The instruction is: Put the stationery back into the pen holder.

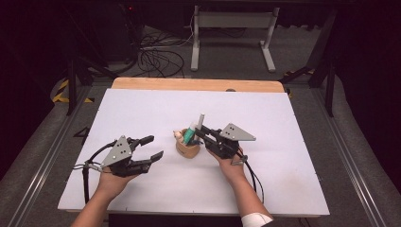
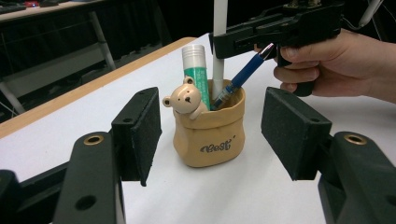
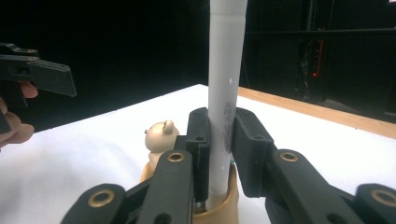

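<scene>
My right gripper has its jaws clamped on the white pen, which stands upright in the tan bear holder at the centre of the high view. A green glue stick and a blue pen share that holder. My left gripper sits at lower left on the white table, jaws spread wide and empty, aimed at the holder but apart from it
</scene>
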{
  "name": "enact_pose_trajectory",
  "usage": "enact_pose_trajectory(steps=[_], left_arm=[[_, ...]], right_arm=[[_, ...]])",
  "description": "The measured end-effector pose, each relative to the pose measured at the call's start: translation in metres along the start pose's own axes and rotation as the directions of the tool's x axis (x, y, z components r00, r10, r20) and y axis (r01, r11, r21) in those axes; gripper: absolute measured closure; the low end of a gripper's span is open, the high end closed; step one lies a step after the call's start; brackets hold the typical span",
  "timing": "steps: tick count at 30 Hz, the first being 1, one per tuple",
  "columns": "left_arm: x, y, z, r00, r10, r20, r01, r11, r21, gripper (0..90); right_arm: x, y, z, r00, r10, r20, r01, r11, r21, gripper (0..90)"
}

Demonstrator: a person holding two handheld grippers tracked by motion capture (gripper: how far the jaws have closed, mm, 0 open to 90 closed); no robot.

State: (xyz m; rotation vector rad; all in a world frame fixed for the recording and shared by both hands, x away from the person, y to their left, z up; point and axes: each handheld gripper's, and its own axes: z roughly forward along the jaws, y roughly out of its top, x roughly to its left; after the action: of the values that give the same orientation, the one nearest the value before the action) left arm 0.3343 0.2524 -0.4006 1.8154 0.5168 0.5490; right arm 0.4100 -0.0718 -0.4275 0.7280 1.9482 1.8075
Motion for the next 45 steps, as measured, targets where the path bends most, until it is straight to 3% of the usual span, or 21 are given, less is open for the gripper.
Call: enact_pose_trajectory(steps=[15,30,45], left_arm=[[0.0006,-0.0003,-0.0001,1.0,-0.002,-0.003,0.002,1.0,0.003,38.3],[0.0012,-0.0007,0.0008,1.0,-0.001,0.001,0.001,1.0,0.004,38.4],[0.0024,-0.0014,0.0004,0.9999,-0.013,-0.005,0.013,0.9999,0.008,37.0]], right_arm=[[-0.0008,-0.0009,0.0009,0.9999,0.014,-0.004,-0.013,1.0,0.006,76.6],[-0.003,-0.0002,-0.0002,0.9996,0.023,-0.013,-0.023,1.0,0.004,64.0],[-0.005,0.0037,-0.0046,0.9993,0.027,-0.026,-0.027,0.999,-0.022,58.8]])
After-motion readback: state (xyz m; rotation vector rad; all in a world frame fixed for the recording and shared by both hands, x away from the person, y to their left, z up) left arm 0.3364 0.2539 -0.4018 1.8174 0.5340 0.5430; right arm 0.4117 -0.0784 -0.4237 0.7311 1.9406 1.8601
